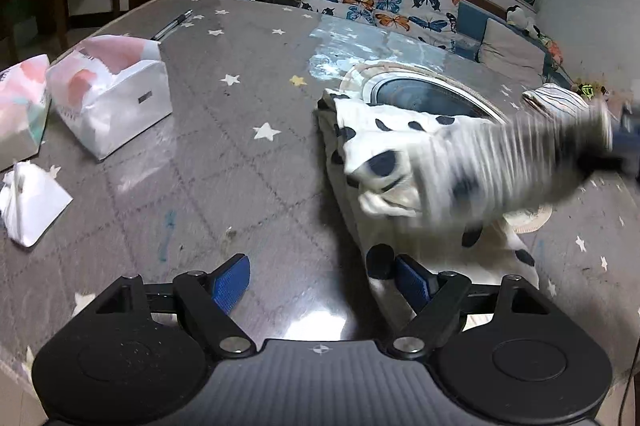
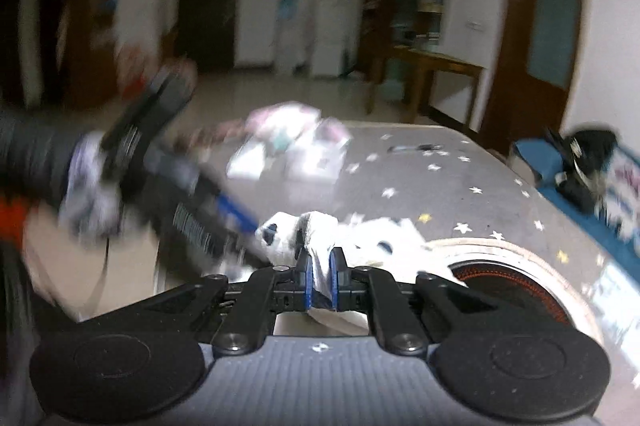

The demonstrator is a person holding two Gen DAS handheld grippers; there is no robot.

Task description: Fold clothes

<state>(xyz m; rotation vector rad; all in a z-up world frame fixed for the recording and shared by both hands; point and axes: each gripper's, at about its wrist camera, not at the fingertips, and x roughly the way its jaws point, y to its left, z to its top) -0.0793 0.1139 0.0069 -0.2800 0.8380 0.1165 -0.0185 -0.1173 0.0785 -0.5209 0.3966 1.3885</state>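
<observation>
A white garment with dark dots (image 1: 404, 162) lies on the grey star-patterned table (image 1: 240, 130), right of centre in the left wrist view. My left gripper (image 1: 322, 276) is open and empty just above the table, its right finger at the garment's near edge. My right gripper (image 2: 320, 274) is shut on a bunched part of the garment (image 2: 320, 230) and holds it up; in the left wrist view it shows as a blur at the right edge (image 1: 616, 142). The left gripper shows blurred in the right wrist view (image 2: 240, 216).
Two tissue packs (image 1: 112, 94) and a crumpled tissue (image 1: 28, 206) lie on the table's left side, a pen (image 1: 172, 24) at the far edge. A round woven mat with a dark disc (image 1: 424, 94) sits under the garment. A folded striped cloth (image 1: 556, 100) lies far right. A butterfly-print sofa (image 1: 384, 2) stands behind.
</observation>
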